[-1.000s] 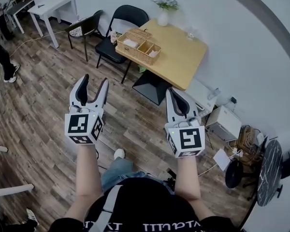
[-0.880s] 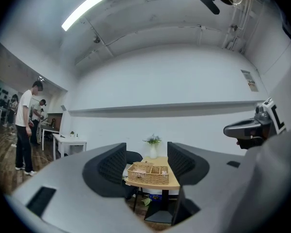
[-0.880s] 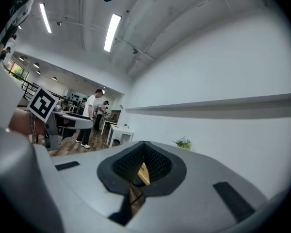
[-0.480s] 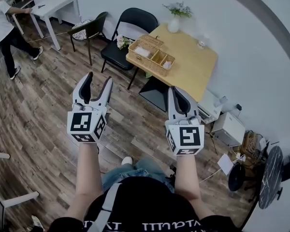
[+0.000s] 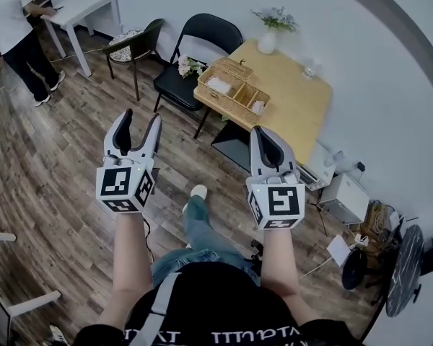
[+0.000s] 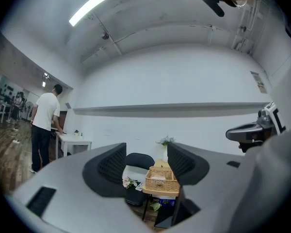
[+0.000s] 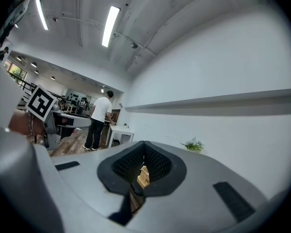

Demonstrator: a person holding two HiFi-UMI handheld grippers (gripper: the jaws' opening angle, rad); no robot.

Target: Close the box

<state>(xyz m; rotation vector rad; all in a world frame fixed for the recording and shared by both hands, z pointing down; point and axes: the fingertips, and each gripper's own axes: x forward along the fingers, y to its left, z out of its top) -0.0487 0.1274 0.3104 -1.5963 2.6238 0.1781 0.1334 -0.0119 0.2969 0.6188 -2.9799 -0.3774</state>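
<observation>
A wicker box (image 5: 234, 89) with several compartments stands on the near corner of a wooden table (image 5: 296, 107), its lid (image 5: 233, 67) tilted up at the back. Both grippers are held up in the air well short of the table. My left gripper (image 5: 139, 121) is open and empty; in the left gripper view the wicker box (image 6: 161, 179) shows far off between the fingers of this gripper (image 6: 145, 149). My right gripper (image 5: 264, 134) is shut with nothing in it; in the right gripper view only a sliver of the wicker box (image 7: 143, 175) shows below the closed jaws of this gripper (image 7: 143, 145).
A black folding chair (image 5: 202, 38) with a bunch of flowers (image 5: 187, 65) on its seat stands left of the table. A vase (image 5: 268, 40) and a glass (image 5: 308, 67) are on the table. A second chair (image 5: 133, 38), a white desk (image 5: 83, 2) and a person (image 5: 14, 27) are at the far left.
The table and box have drawn a little nearer in the head view. The person at the far left has walked up to the white desk. Both grippers keep their pose.
</observation>
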